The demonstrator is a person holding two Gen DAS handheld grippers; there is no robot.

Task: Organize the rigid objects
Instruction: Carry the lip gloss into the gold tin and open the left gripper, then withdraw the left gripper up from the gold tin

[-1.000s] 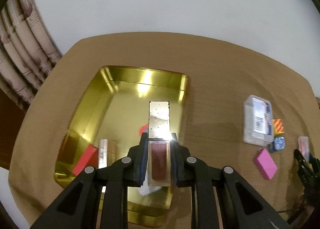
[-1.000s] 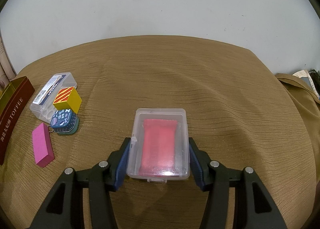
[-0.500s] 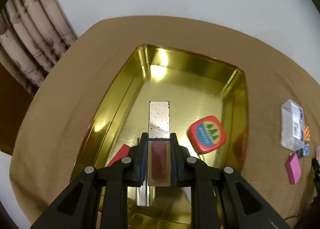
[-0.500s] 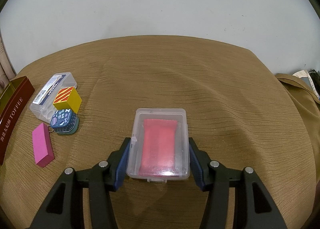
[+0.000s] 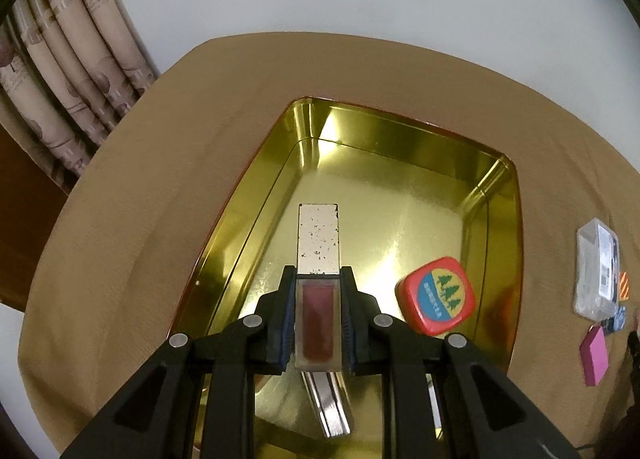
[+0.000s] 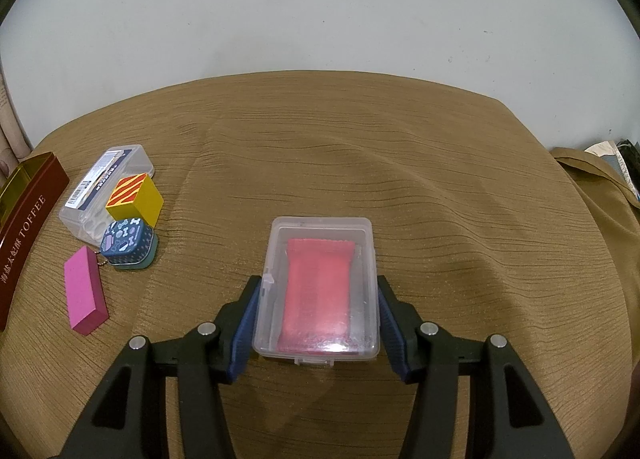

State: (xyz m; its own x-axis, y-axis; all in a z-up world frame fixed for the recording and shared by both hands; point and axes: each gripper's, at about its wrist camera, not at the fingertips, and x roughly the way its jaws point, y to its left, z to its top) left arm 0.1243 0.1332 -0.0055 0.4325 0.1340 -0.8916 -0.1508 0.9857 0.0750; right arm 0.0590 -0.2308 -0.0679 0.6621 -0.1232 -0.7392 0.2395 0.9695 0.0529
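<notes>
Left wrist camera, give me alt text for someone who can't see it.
The left gripper is shut on a slim clear tube of dark red liquid with a speckled silver cap, held over a gold tin tray on a brown tablecloth. A red rounded tin with a tree emblem lies in the tray; small items sit at the far right.

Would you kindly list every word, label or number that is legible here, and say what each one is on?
"TOFFEE": on the dark red side of the tin, after Chinese characters too small to read surely.
Barcode label on the clear case: print too small to read.
Red tin in the gold tray: tree emblem, lettering blurred.
Nothing else bears text.
</notes>
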